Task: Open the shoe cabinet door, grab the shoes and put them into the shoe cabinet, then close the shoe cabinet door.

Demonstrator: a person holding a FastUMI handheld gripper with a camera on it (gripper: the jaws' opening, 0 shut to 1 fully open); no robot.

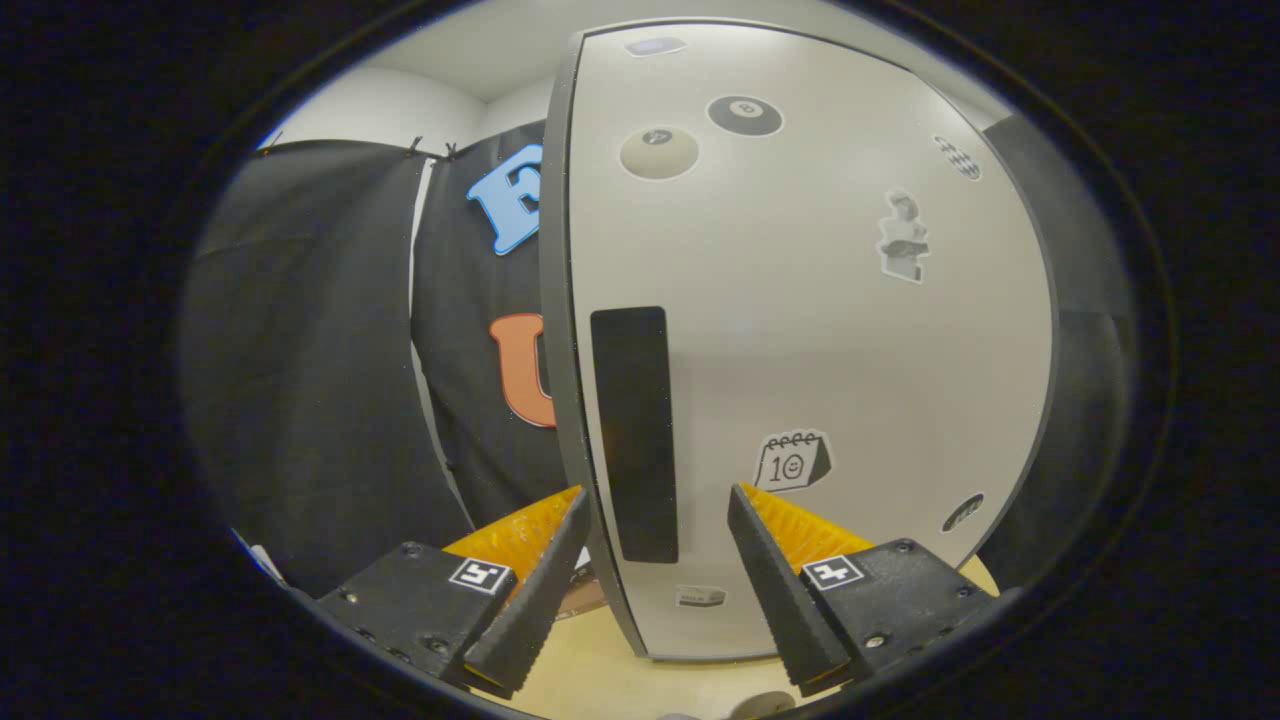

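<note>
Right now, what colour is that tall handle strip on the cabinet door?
Black, on the pale grey door; gripper view shows the handle strip best.

The tongs [657, 510] stand spread wide, straddling the left edge of the shoe cabinet door [800, 330], one finger either side of its black vertical handle [634, 432]. Stickers dot the pale door: two billiard balls [745, 115] and a calendar [791, 461].

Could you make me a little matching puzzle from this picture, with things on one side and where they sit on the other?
Things:
1. black handle strip
2. calendar sticker
3. black ball sticker
4. hand-held gripper

Places:
A. high on the cabinet door
B. open, fingers straddling the door's left edge
C. along the door's left edge, between the fingers
D. low on the door, above one finger

Pairs: 1-C, 2-D, 3-A, 4-B
</note>
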